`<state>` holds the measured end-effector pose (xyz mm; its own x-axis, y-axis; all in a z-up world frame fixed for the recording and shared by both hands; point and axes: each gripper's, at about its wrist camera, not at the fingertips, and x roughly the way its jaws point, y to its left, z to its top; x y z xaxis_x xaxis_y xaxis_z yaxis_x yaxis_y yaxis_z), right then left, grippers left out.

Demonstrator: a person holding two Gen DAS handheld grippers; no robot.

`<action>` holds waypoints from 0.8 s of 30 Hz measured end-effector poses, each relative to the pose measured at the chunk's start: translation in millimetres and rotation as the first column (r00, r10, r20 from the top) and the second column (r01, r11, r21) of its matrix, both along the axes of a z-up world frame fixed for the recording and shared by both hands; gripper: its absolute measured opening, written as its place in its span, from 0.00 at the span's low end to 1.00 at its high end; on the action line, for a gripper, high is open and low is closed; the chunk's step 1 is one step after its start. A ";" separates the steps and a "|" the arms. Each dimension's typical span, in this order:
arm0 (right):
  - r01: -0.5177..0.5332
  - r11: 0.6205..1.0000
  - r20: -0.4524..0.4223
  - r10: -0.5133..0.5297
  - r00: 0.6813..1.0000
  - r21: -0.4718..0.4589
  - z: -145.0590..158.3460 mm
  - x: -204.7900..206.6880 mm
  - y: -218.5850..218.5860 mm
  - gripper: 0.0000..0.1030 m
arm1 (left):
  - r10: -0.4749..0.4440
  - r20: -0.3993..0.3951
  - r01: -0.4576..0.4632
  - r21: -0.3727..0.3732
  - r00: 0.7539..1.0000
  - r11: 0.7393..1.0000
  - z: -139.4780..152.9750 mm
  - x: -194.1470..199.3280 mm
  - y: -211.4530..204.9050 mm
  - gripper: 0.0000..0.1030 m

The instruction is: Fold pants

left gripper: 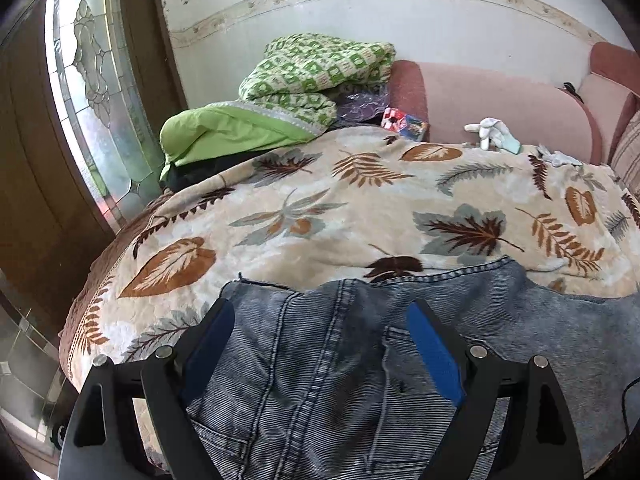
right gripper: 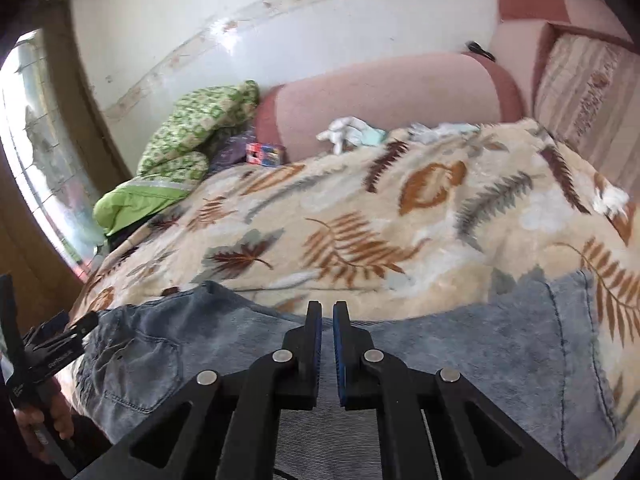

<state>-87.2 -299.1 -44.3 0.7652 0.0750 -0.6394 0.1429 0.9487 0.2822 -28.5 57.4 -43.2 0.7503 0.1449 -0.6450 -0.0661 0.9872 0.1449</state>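
Two tongs are in play over a single pair of grey-blue denim pants [left gripper: 320, 380], which lies spread on a leaf-patterned blanket [left gripper: 320, 216] covering a bed or sofa, at the near edge closest to the person. The left tongs [left gripper: 320, 344] stand wide apart above the seat of the pants, straddling the centre seam and a back pocket; nothing is caught between the blue pads [left gripper: 434, 354], so the garment is not gripped on this side. The right tongs [right gripper: 327, 322] are closed to a narrow slit, their tips at the far edge of the denim; whether cloth is pinched there cannot be told, as the gap looks empty in the right wrist view. Judged from the layout, the pants lie flat so a fold can begin, and the open left tongs appear poised to take hold near the waist. A green quilt [left gripper: 316, 72] and small white items [left gripper: 490, 130] lie well apart at the back, clear of the work.
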 end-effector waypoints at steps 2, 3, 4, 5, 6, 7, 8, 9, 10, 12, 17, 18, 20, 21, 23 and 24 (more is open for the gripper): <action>0.101 0.992 -0.079 -0.095 0.992 0.079 -13.2 0.8 -31.8 0.07 | 0.036 -0.035 -0.036 -0.009 0.999 0.999 -9.9 7.2 9.4 0.86; 0.153 0.979 -0.118 -0.137 0.983 0.136 -20.7 -0.3 -49.0 0.09 | 0.046 -0.054 -0.046 -0.013 0.997 0.999 -15.4 10.0 12.2 0.86; 0.194 0.961 -0.149 -0.167 0.975 0.196 -27.8 -2.4 -65.5 0.10 | 0.051 -0.076 -0.053 -0.019 0.996 0.998 -21.3 13.0 14.3 0.86; 0.231 0.942 -0.171 -0.193 0.966 0.244 -33.2 -5.1 -79.7 0.09 | 0.054 -0.097 -0.056 -0.023 0.994 0.998 -27.0 15.2 15.2 0.86; 0.264 0.926 -0.186 -0.219 0.958 0.271 -37.2 -7.4 -90.6 0.09 | 0.054 -0.118 -0.058 -0.027 0.992 0.998 -32.2 17.5 15.6 0.86; 0.289 0.914 -0.200 -0.239 0.950 0.284 -40.0 -8.3 -98.9 0.09 | 0.052 -0.139 -0.057 -0.031 0.989 0.998 -37.2 19.6 15.7 0.86; 0.304 0.904 -0.217 -0.246 0.945 0.299 -43.2 -7.6 -104.5 0.09 | 0.051 -0.158 -0.057 -0.033 0.986 0.998 -41.5 20.8 15.3 0.86; 0.314 0.891 -0.235 -0.244 0.941 0.329 -48.1 -6.4 -109.3 0.09 | 0.051 -0.173 -0.058 -0.036 0.983 0.998 -45.2 21.8 15.7 0.86; 0.329 0.875 -0.252 -0.249 0.935 0.355 -53.0 -4.1 -113.2 0.10 | 0.052 -0.187 -0.060 -0.037 0.981 0.998 -48.2 22.7 16.4 0.86; 0.359 0.856 -0.280 -0.265 0.923 0.373 -61.1 0.8 -117.7 0.09 | 0.057 -0.205 -0.065 -0.033 0.977 0.997 -52.3 24.1 18.7 0.86; 0.433 0.826 -0.330 -0.321 0.887 0.360 -75.4 15.3 -129.8 0.07 | 0.059 -0.213 -0.068 -0.034 0.975 0.997 -55.6 25.4 24.5 0.86; 0.444 0.817 -0.325 -0.334 0.885 0.368 -75.6 14.5 -134.7 0.06 | 0.058 -0.212 -0.066 -0.029 0.976 0.997 -56.4 25.9 24.5 0.87; 0.481 0.788 -0.314 -0.378 0.871 0.385 -74.8 9.5 -147.9 0.03 | 0.056 -0.210 -0.061 -0.019 0.976 0.998 -58.7 26.2 24.6 0.89; 0.491 0.761 -0.310 -0.387 0.868 0.425 -75.6 3.9 -155.9 0.03 | 0.055 -0.211 -0.061 -0.021 0.976 0.998 -59.6 26.7 25.3 0.90; 0.497 0.716 -0.298 -0.398 0.868 0.491 -74.7 -9.4 -166.4 0.03 | 0.057 -0.211 -0.064 -0.025 0.976 0.998 -60.5 28.0 26.8 0.91; 0.499 0.710 -0.280 -0.413 0.867 0.497 -69.8 -17.3 -169.5 0.04 | 0.058 -0.212 -0.065 -0.027 0.976 0.998 -60.6 28.5 27.3 0.91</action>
<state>-104.4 -468.7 -114.2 0.7047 0.1019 -0.7022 0.5952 0.4539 0.6632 0.0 84.7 -103.8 0.5875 0.1620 -0.7929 -0.0981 0.9868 0.1290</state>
